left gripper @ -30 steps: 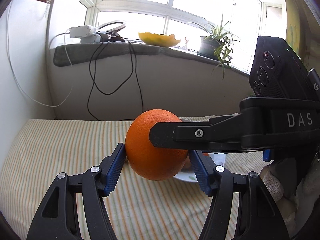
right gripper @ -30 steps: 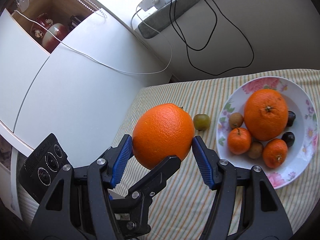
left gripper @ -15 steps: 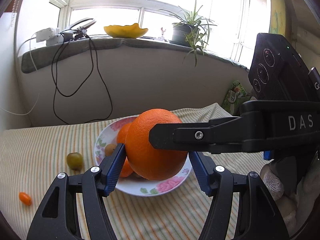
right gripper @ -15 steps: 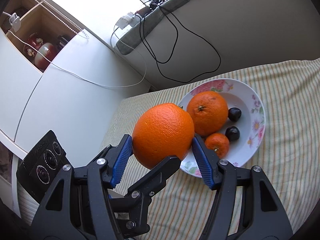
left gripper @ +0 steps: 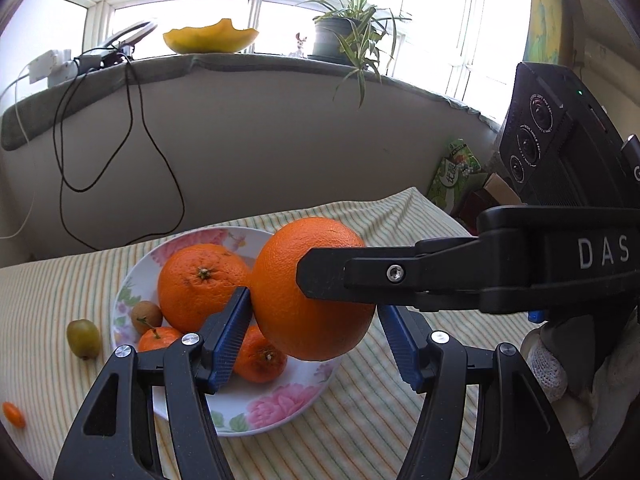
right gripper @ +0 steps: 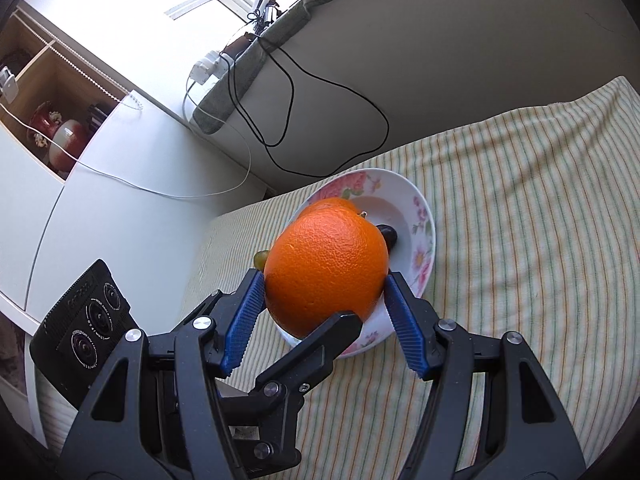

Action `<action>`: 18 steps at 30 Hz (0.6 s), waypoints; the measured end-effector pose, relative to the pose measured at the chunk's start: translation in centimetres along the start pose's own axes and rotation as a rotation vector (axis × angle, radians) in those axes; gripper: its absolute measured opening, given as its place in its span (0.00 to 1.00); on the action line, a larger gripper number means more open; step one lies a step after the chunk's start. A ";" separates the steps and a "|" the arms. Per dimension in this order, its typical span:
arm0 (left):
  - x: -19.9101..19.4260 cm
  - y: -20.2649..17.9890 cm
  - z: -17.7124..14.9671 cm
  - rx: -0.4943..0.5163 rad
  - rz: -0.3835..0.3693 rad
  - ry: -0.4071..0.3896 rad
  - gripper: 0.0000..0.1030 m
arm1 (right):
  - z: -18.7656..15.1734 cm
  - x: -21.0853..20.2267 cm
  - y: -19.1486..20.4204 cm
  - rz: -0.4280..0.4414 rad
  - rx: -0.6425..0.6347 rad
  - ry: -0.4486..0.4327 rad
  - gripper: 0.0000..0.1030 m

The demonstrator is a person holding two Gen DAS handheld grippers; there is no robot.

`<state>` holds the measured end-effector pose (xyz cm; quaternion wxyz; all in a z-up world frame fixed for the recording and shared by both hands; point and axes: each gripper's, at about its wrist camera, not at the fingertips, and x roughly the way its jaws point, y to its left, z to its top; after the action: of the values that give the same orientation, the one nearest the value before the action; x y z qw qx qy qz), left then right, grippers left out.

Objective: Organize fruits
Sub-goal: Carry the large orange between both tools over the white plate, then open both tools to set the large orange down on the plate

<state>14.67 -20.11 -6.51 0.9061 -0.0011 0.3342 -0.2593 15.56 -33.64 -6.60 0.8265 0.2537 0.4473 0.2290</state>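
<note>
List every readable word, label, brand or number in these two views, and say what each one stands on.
"DAS": white letters on the black body of the right gripper, left wrist view.
"G": a cut-off letter at the frame edge on the black camera unit.
Lens ring lettering on that unit: too small to read.
Green packet by the wall: print blurred, unreadable.
Right wrist view: nothing legible.

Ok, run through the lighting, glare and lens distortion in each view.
Left wrist view: the window is blown out white and backlights the plant; the sill bows under fisheye curvature. Right wrist view: soft, even light, a sharp held orange, stripes of the tablecloth curving, corners vignetted dark.
</note>
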 end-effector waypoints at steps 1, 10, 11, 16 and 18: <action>0.2 0.0 0.1 0.000 0.000 0.004 0.62 | 0.1 0.0 -0.3 -0.003 0.004 0.001 0.63; 2.1 -0.6 0.8 0.015 0.024 0.025 0.62 | 1.1 0.3 -2.0 -0.014 0.032 0.000 0.63; 2.3 -0.7 0.9 0.019 0.029 0.028 0.62 | 1.2 0.4 -2.1 -0.015 0.034 0.001 0.63; 2.9 -0.6 0.9 0.014 0.065 0.065 0.63 | 1.6 0.7 -2.0 -0.021 0.026 -0.003 0.63; 2.9 -0.5 0.8 0.016 0.075 0.068 0.65 | 1.8 0.5 -1.7 -0.009 0.021 -0.013 0.63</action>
<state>16.79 -21.99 -7.57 0.9033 0.0276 0.3626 -0.2277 17.59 -35.06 -7.11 0.8279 0.2618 0.4452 0.2189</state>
